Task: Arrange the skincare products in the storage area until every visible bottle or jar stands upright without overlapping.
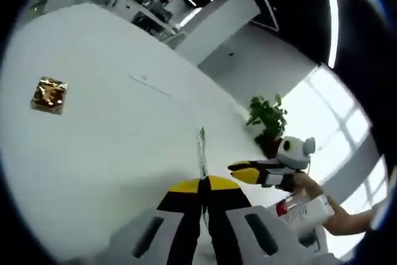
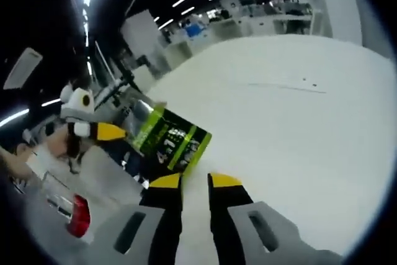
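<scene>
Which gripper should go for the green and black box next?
Right, probably. The right gripper has the green and black box just beyond its slightly parted tips. The left gripper faces bare white table.

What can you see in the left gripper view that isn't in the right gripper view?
Left gripper view: a small shiny gold square packet lying on the white table, and a green potted plant past the table's edge by bright windows. Its own left gripper has jaws shut together.

Right gripper view: a black and green box just ahead of the right gripper, whose jaws stand slightly apart, and something red at lower left.

Both: the white table, ceiling light strips, and the other gripper coming in from the side.
</scene>
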`<state>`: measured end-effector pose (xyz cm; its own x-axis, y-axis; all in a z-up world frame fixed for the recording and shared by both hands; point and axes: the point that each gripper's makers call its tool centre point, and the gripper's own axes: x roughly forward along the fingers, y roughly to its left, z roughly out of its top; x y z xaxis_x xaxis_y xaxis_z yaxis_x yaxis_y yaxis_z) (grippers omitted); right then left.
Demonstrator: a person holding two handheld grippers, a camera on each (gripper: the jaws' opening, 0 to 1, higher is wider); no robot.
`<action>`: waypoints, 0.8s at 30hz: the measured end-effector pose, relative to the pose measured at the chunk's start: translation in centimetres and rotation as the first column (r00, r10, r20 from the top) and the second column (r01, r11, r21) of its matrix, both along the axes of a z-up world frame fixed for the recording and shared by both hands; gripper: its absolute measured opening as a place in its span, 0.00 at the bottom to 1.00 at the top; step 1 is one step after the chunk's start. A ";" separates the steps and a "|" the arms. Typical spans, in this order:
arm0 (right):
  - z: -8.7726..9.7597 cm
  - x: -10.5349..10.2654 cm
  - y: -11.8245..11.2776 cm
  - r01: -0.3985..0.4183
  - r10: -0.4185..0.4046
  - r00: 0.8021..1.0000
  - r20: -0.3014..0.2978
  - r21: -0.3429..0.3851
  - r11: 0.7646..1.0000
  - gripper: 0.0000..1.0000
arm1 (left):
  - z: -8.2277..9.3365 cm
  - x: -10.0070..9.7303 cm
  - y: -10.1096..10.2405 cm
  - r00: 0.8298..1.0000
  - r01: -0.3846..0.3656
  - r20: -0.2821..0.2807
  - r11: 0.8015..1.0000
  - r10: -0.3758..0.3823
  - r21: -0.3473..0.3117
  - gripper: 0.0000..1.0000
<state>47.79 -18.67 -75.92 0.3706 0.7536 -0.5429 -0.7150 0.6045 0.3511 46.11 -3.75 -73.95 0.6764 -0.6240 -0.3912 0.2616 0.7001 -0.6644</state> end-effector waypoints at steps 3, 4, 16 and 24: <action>1.4 -0.2 0.4 -0.009 0.008 0.999 0.034 0.010 1.000 0.16 | 0.5 -0.3 0.5 0.999 0.019 0.029 0.998 -0.021 0.053 0.00; 1.7 -0.2 0.4 -0.012 0.012 0.999 0.043 0.009 1.000 0.16 | 0.9 -0.4 0.7 0.999 0.022 0.041 0.997 -0.025 0.076 0.00; 8.0 -1.6 2.6 -0.085 0.075 0.979 0.190 0.044 0.995 0.16 | 4.8 -2.9 2.5 0.986 0.062 0.135 0.967 -0.098 0.245 0.00; 12.3 -3.7 4.8 -0.168 0.144 0.943 0.299 0.056 0.984 0.16 | 6.5 -6.1 3.2 0.968 0.134 0.145 0.908 -0.206 0.397 0.00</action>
<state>44.13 -13.82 -63.60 0.3779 0.8512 -0.3642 -0.8766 0.4555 0.1550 40.03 -0.55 -67.44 0.6545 -0.5636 -0.5040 0.4891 0.8239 -0.2862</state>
